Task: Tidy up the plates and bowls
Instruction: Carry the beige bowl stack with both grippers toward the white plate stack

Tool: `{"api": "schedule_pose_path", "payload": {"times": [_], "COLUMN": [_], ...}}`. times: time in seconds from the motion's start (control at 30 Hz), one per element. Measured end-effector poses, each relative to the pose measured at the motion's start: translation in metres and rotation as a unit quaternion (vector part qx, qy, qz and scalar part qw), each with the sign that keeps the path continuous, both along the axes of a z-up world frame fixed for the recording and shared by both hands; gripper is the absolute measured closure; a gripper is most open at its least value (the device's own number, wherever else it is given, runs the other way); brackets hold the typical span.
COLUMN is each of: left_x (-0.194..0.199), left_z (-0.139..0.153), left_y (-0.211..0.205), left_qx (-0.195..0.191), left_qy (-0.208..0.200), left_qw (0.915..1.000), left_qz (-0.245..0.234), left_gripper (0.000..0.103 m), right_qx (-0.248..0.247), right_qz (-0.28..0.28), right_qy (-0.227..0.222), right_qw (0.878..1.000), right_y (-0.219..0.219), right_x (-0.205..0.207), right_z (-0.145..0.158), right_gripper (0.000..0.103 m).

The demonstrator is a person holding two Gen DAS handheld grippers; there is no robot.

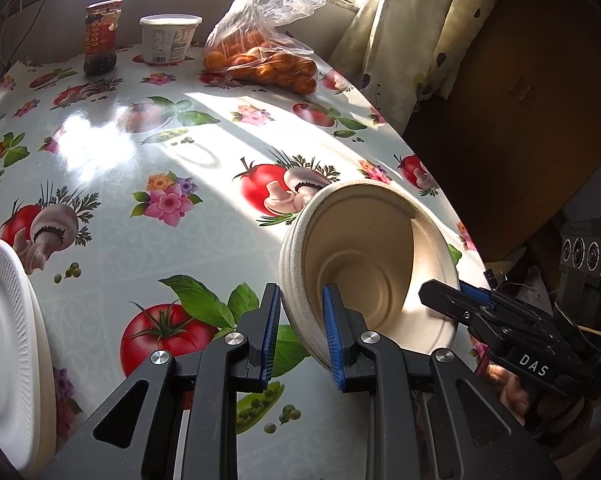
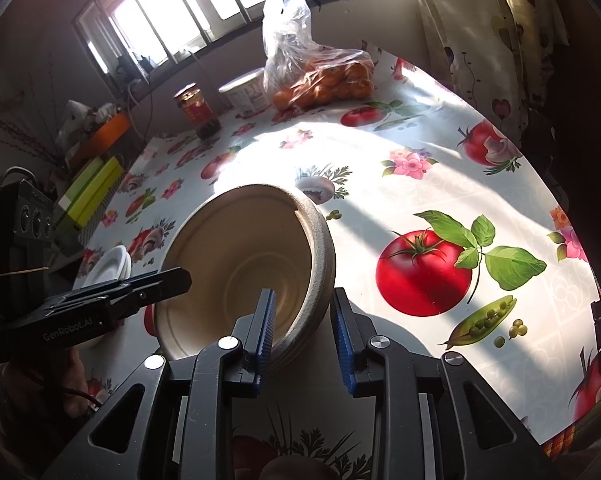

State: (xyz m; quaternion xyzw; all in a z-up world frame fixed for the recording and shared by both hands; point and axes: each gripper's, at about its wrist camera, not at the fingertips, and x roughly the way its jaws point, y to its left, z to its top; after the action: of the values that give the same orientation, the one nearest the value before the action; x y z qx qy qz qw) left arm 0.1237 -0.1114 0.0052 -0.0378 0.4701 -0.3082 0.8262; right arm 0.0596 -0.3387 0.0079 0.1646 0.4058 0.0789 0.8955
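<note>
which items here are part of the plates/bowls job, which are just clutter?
In the job:
- stack of beige bowls, rim gripped by left gripper and right gripper
- white plates

Just lying about:
- sauce jar
- white tub
- bag of oranges
- green boxes

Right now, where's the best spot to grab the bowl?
Probably by its rim. The bowl is tilted with its open side facing the grippers, so one finger fits inside and one outside the wall. The left gripper and right gripper each straddle an opposite edge.
</note>
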Motion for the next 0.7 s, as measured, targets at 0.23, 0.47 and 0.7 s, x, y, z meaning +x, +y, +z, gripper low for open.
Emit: {"api": "schedule_pose_path", "payload": {"times": [0.23, 0.47, 0.7], "left_x": [0.0, -0.001, 0.0], "left_z": [0.002, 0.007, 0.015], "left_y": [0.002, 0.008, 0.021], "left_qx": [0.001, 0.001, -0.003], "left_qy": [-0.002, -0.005, -0.009], "left_qw": [1.0, 0.9999, 0.9995], "left_qz": [0.004, 0.014, 0.031], "left_gripper": [0.08, 0.08, 0.08], "right_qx": [0.0, 0.0, -0.005], "right_qz": [0.001, 0.009, 0.022], "right_qy": [0.0, 0.0, -0.007], "right_qw": [1.0, 1.0, 1.0], "right_y": [0.0, -0.001, 0.013], "right_x": [0.0, 0.008, 0.015], "right_z": [0.0, 0.004, 0.014], "right_gripper": [0.077, 0.077, 0.077]}}
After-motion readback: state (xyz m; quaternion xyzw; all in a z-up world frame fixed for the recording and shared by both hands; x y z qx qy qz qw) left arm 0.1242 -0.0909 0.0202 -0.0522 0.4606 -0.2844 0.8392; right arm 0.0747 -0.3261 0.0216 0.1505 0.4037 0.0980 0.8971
